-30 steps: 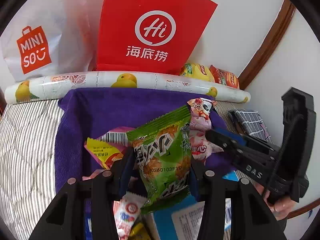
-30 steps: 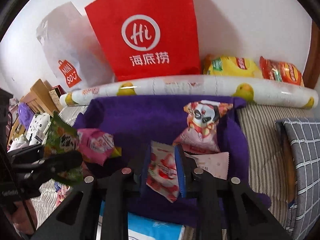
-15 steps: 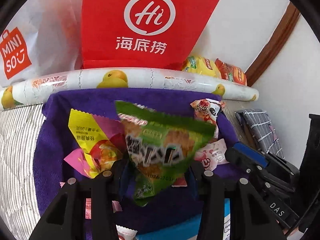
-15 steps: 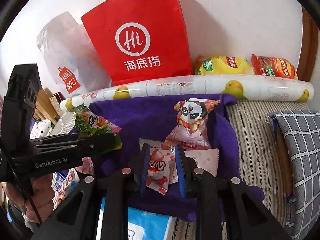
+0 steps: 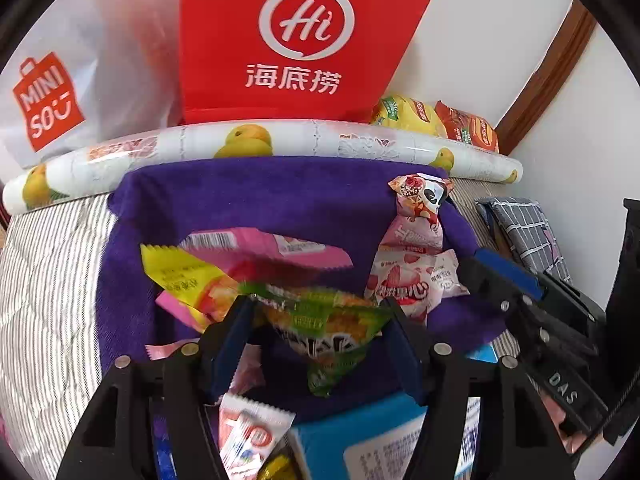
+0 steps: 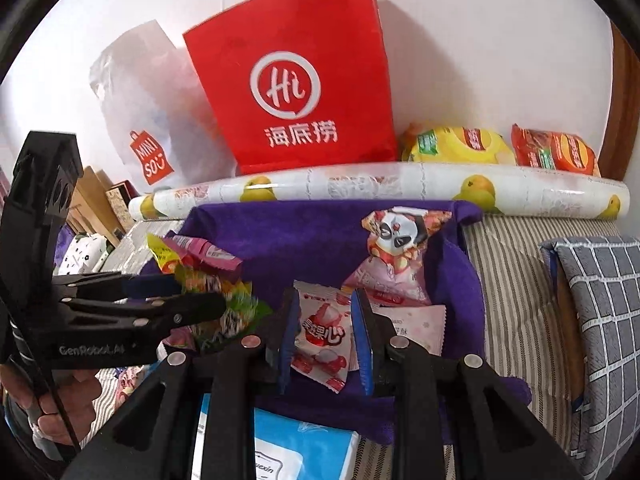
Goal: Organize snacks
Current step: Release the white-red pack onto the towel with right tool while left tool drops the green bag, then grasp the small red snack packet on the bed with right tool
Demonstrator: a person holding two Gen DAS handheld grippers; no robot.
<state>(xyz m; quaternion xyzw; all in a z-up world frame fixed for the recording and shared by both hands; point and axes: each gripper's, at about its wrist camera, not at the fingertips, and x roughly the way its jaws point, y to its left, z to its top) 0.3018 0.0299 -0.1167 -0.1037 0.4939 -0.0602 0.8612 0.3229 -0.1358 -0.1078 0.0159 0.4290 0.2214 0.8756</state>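
Observation:
My left gripper (image 5: 316, 308) hangs over the purple cloth (image 5: 260, 200) and its jaws are opening. A green snack packet (image 5: 328, 320) sits blurred and loose between them. In the right wrist view the left gripper (image 6: 200, 294) shows at the left with the green packet (image 6: 236, 312) at its tips. My right gripper (image 6: 324, 296) is shut on a white-and-red strawberry packet (image 6: 324, 332), its jaws just starting to ease apart. The right gripper (image 5: 476, 264) reaches in from the right toward the strawberry packet (image 5: 400, 284). A yellow packet (image 5: 180, 276), a pink packet (image 5: 272, 244) and a panda packet (image 5: 424, 196) lie on the cloth.
Behind the cloth lies a duck-print roll (image 5: 260, 144), with a red paper bag (image 5: 300, 40), a white Miniso bag (image 5: 48, 100) and two chip bags (image 5: 404, 114) against the wall. A blue box (image 5: 360, 440) sits at the near edge. Striped bedding (image 5: 48, 280) and a checked cushion (image 6: 600, 300) flank the cloth.
The left jaws have spread wider and the green packet, first upright in their grip, has tipped flat and sagged low between them. The right gripper still has the strawberry packet.

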